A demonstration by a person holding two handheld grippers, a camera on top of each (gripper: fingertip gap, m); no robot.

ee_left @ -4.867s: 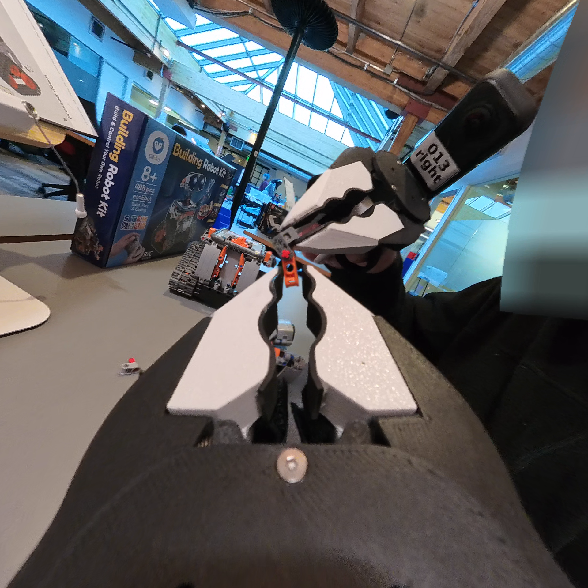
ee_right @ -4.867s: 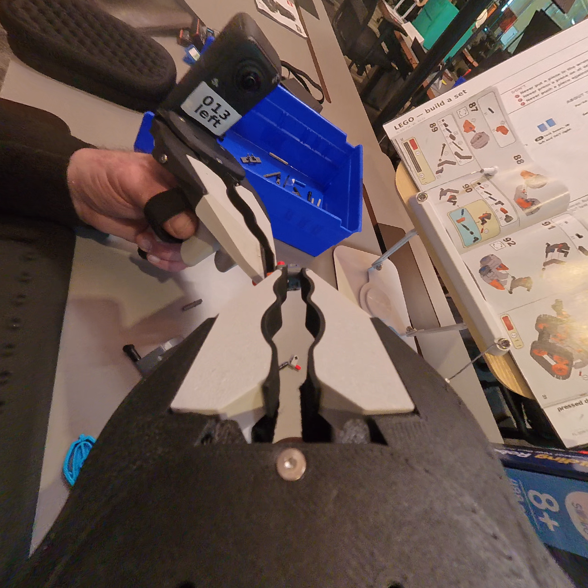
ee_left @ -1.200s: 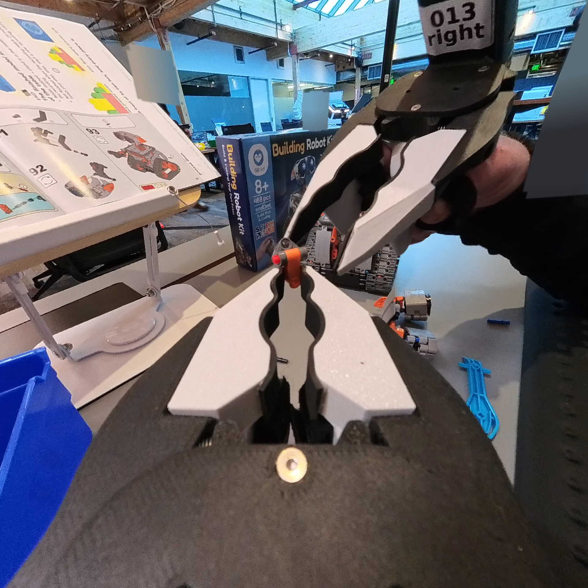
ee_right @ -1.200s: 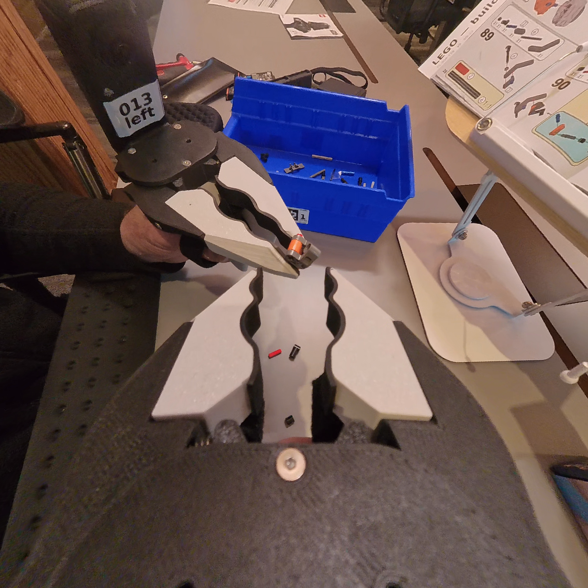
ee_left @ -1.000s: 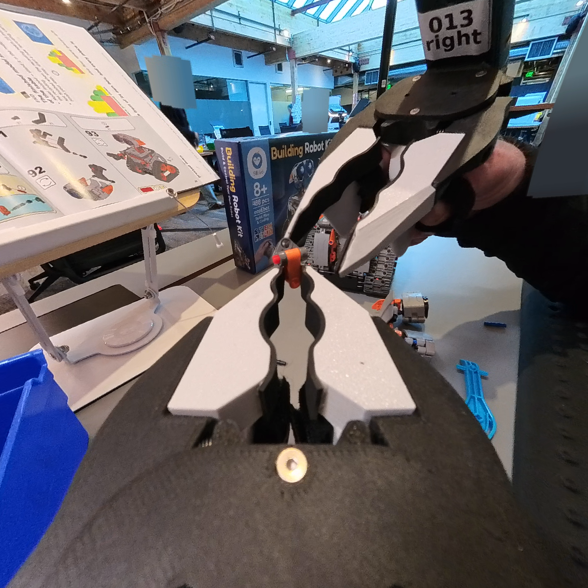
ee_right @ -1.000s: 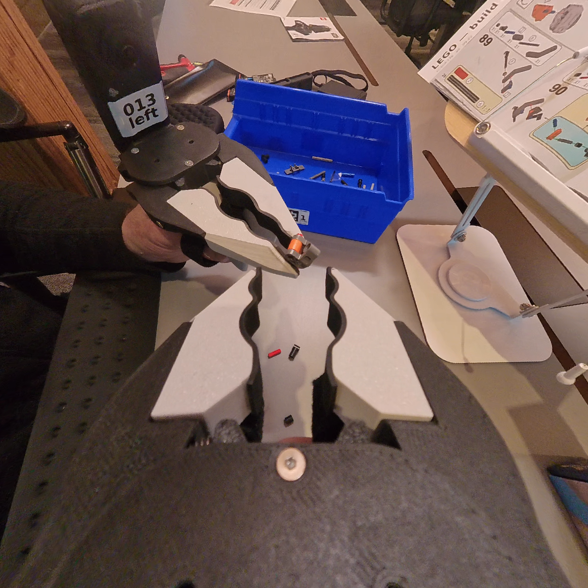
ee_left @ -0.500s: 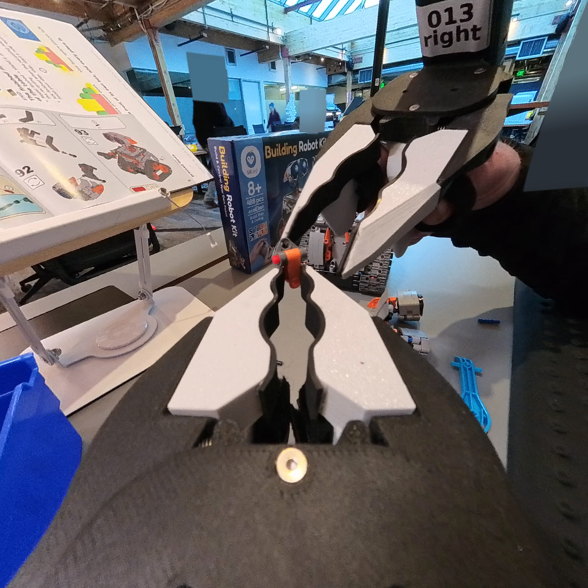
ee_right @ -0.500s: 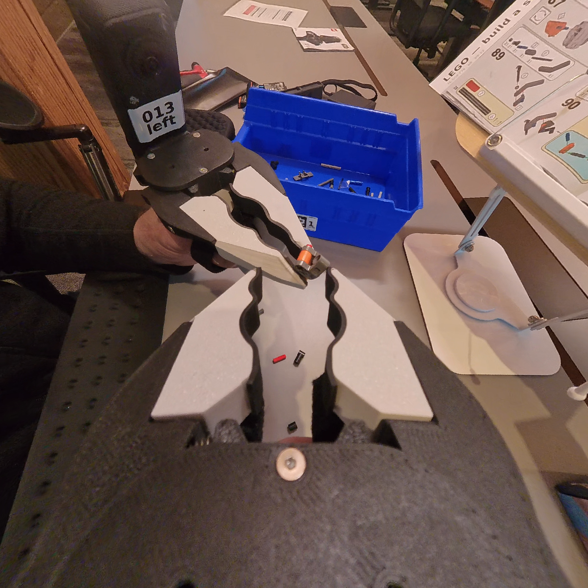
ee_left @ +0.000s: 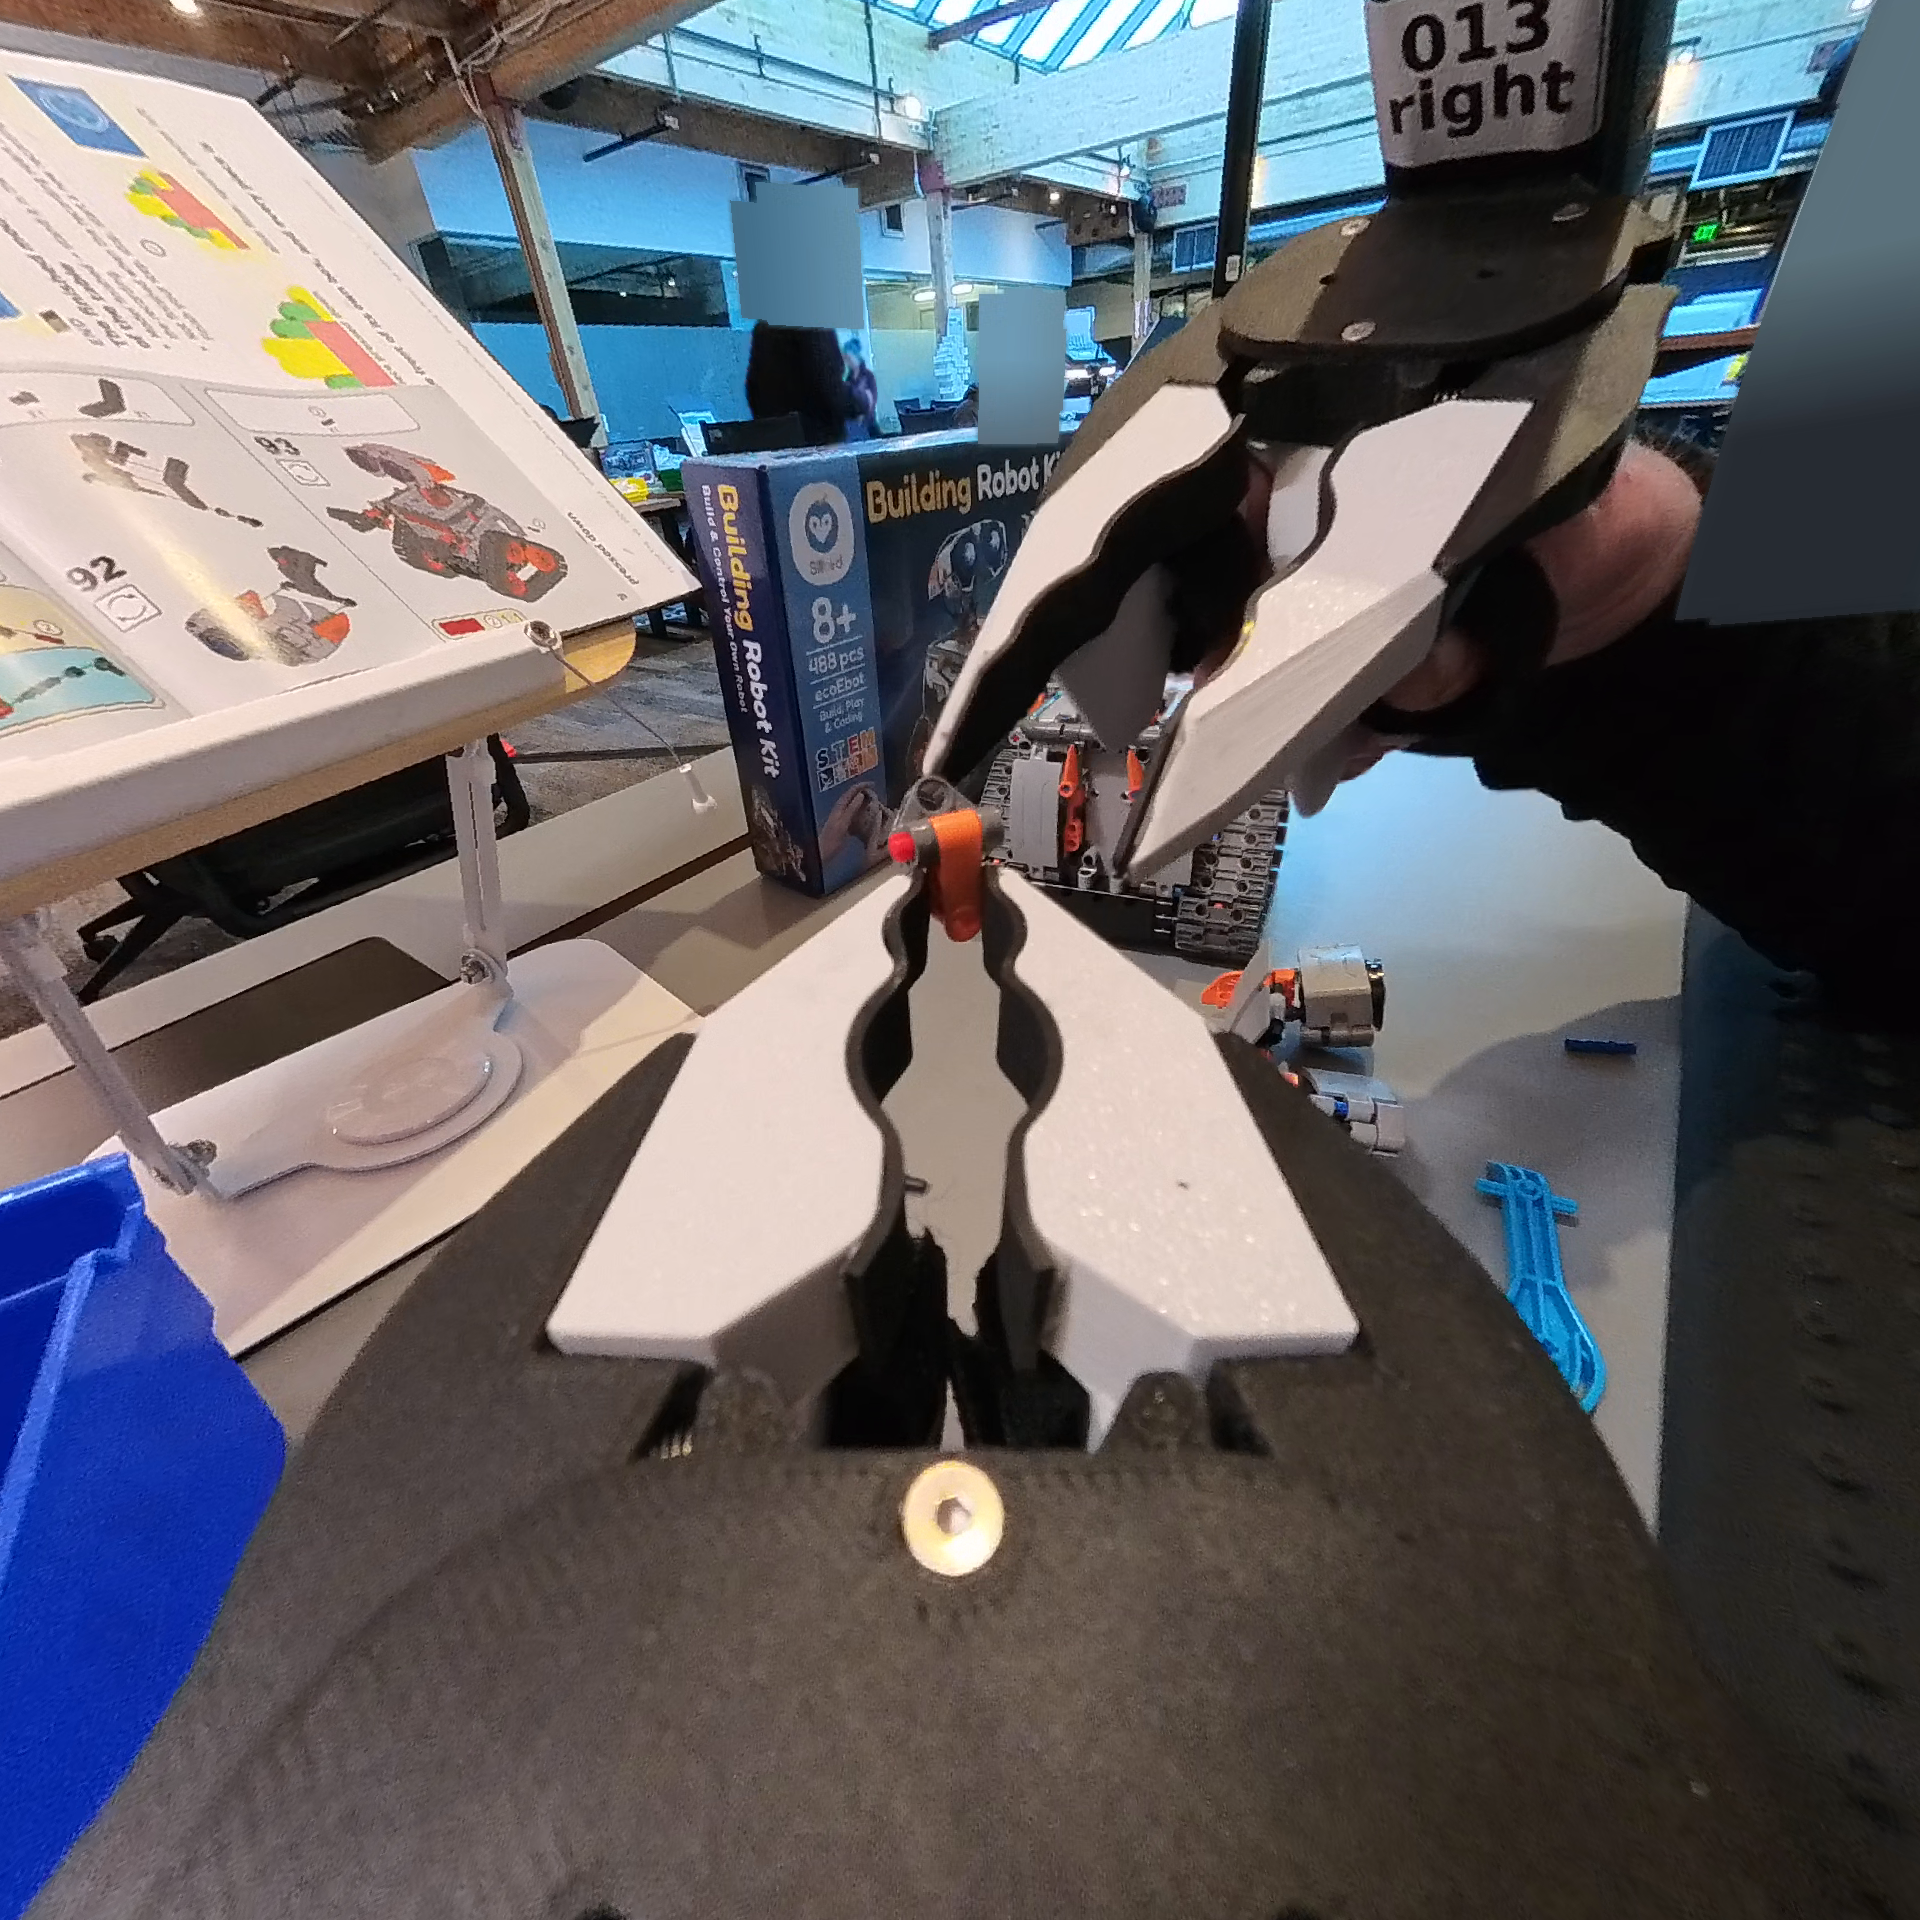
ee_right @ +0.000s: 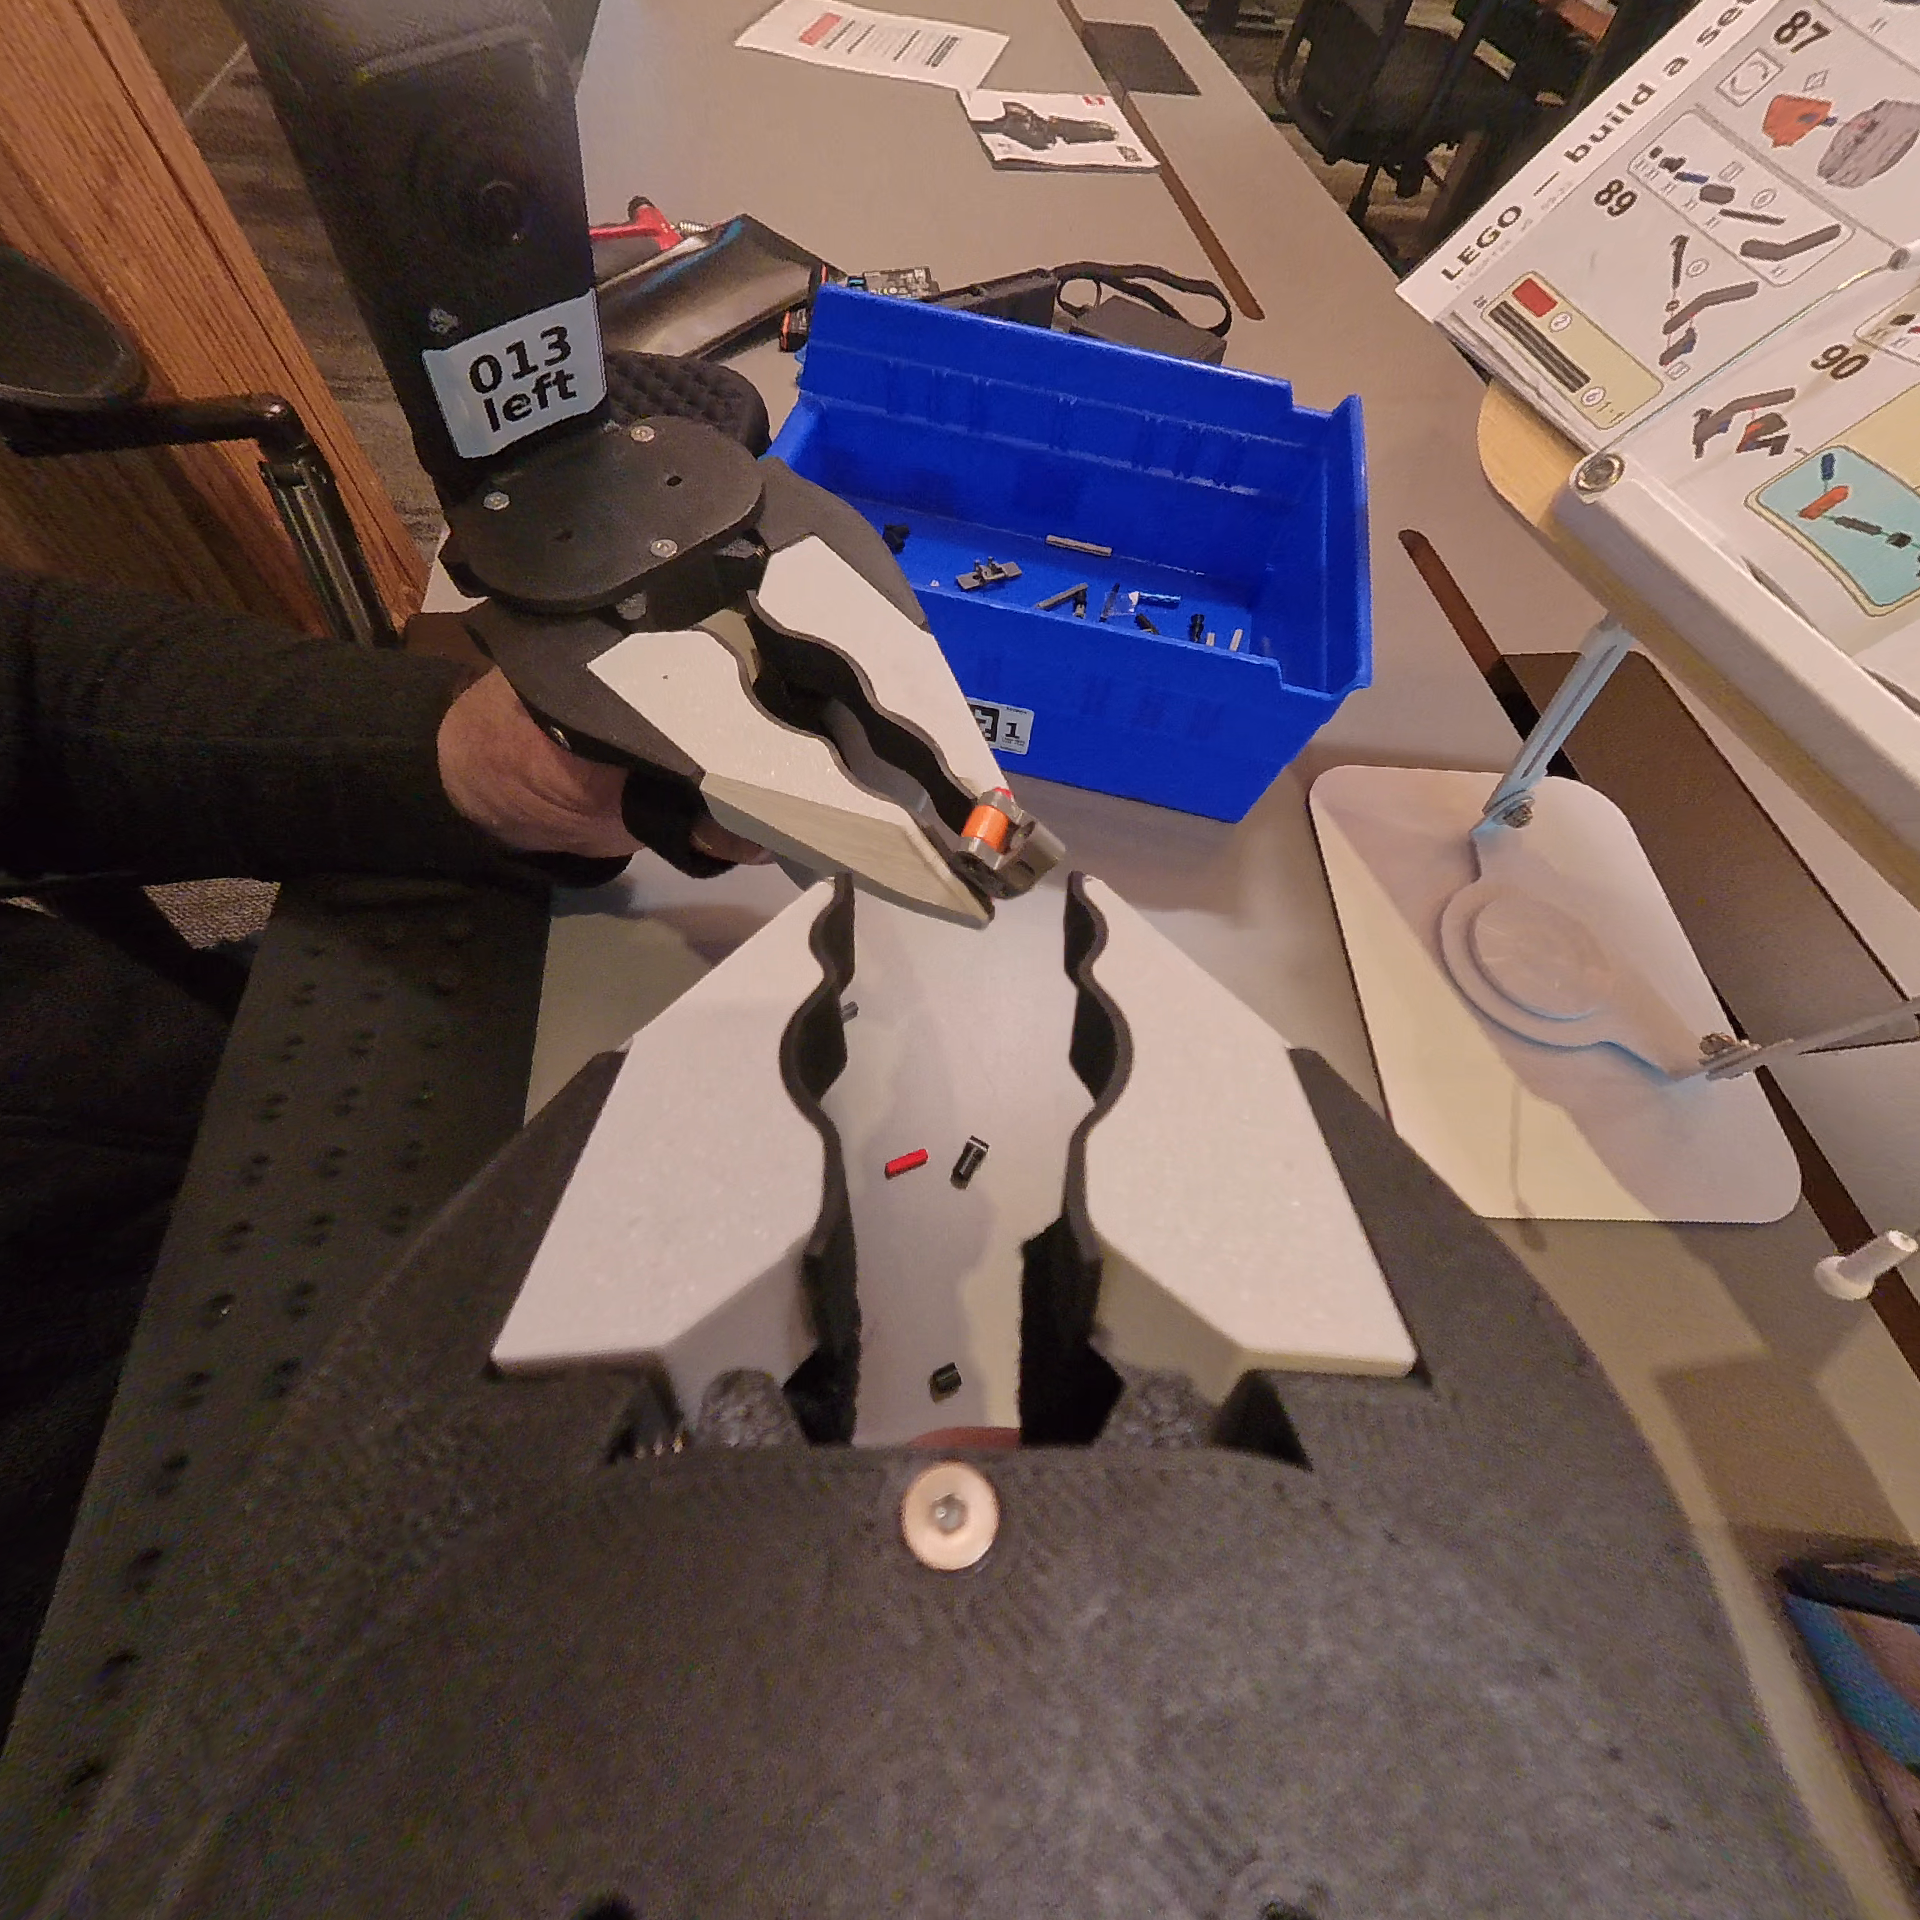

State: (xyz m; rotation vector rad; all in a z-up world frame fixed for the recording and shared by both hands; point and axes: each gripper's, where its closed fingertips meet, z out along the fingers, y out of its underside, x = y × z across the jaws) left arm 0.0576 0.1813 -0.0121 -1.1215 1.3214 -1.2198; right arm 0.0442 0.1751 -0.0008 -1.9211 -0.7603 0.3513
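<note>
orange connector piece point(ee_left: 954, 854), with red pin and grey link: pinched at the tips of your left gripper point(ee_left: 951, 883), above the table point(ee_right: 1195, 862); your right gripper point(ee_right: 961, 904) spread wide, empty, just beside it; a nudge there could, i judge, twist it loose.

You grip a small building-toy piece point(ee_left: 951, 847) at the tips of your left gripper point(ee_left: 954, 899): an orange connector with a grey part and a red pin end. Your right gripper point(ee_right: 961, 899), spread wide and holding nothing, hovers just beside it above the grey table point(ee_right: 935, 187).
</note>
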